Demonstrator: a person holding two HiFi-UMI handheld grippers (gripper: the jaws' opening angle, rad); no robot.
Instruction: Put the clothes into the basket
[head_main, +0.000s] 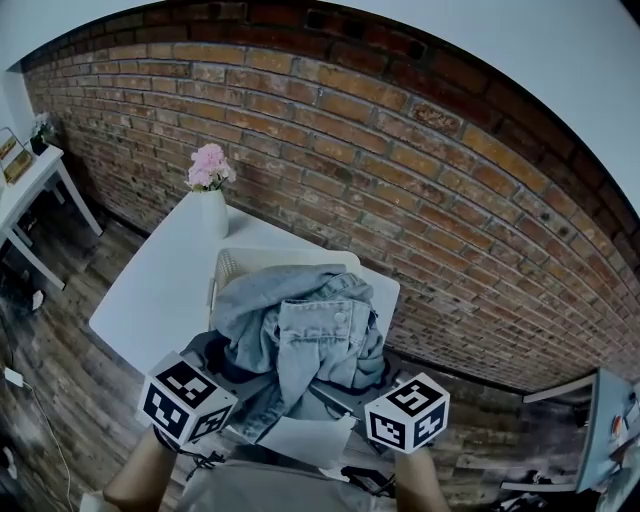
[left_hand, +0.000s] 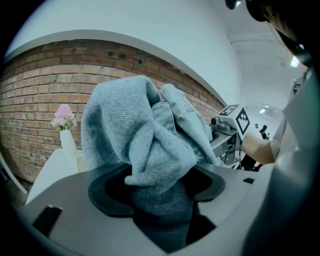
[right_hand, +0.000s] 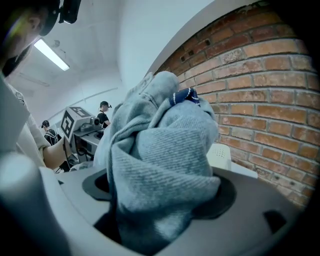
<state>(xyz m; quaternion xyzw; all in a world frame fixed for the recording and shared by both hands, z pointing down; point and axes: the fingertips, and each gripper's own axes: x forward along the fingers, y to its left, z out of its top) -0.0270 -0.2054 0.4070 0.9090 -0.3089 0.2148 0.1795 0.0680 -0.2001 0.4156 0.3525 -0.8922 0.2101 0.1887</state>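
1. Head view: a bundle of pale blue denim clothes (head_main: 300, 335) hangs between the left gripper (head_main: 228, 372) and the right gripper (head_main: 352, 392), above the near edge of the white table (head_main: 150, 290). The white perforated plastic basket (head_main: 232, 265) sits just behind the bundle, half hidden by it. A white vase of pink flowers (head_main: 210, 195) stands beyond the basket, near the red brick wall (head_main: 400, 180). If it were me, I'd carry both hands forward together and level, so the cloth doesn't get stretched or twisted.

2. Left gripper view: the jaws are clamped on a thick fold of the denim, and cloth fills the whole gap. That looks like a solid bite, so I'd hold that squeeze until the bundle is right over the basket. The loose tail hanging below needs to clear the rim first.

3. Right gripper view: same here, the jaws are squeezed onto a fat wad of the fabric. A corner of the basket peeks out past the bundle. I'd centre the bundle, lower it in, and then let go with both at once. Going too far risks nudging the vase.
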